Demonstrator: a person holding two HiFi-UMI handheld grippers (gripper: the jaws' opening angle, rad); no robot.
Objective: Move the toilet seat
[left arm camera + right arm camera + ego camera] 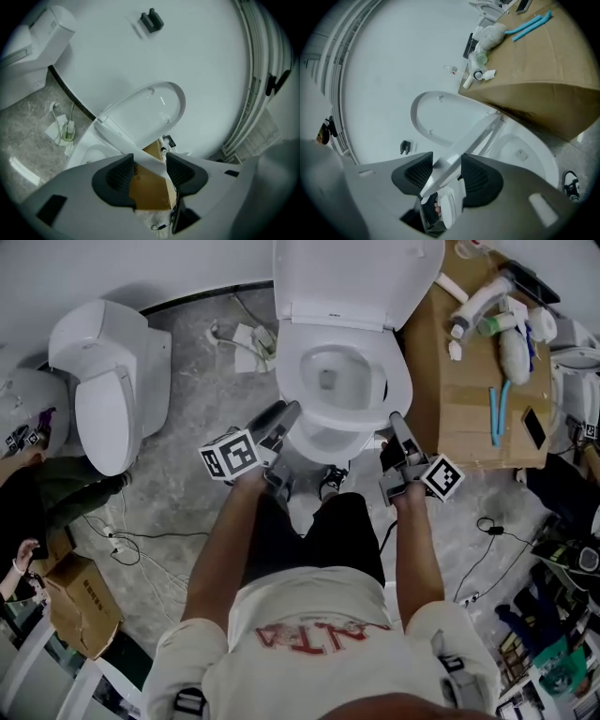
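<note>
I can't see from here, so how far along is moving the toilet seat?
Done: the lid stands open. In hand: left gripper and right gripper clamp the toilet seat, its front lifted off the bowl. Left: probably swinging it up against the lid.

Person in a white short-sleeved T-shirt [319, 634] with red lettering and black shorts [314, 531]. Left gripper [284, 413] and right gripper [396, 423]: grey moulded plastic bodies, each carrying a white cube [230, 454] printed with black square markers. Black ribbed rubber pads [123, 174] line each pair of jaws.
</note>
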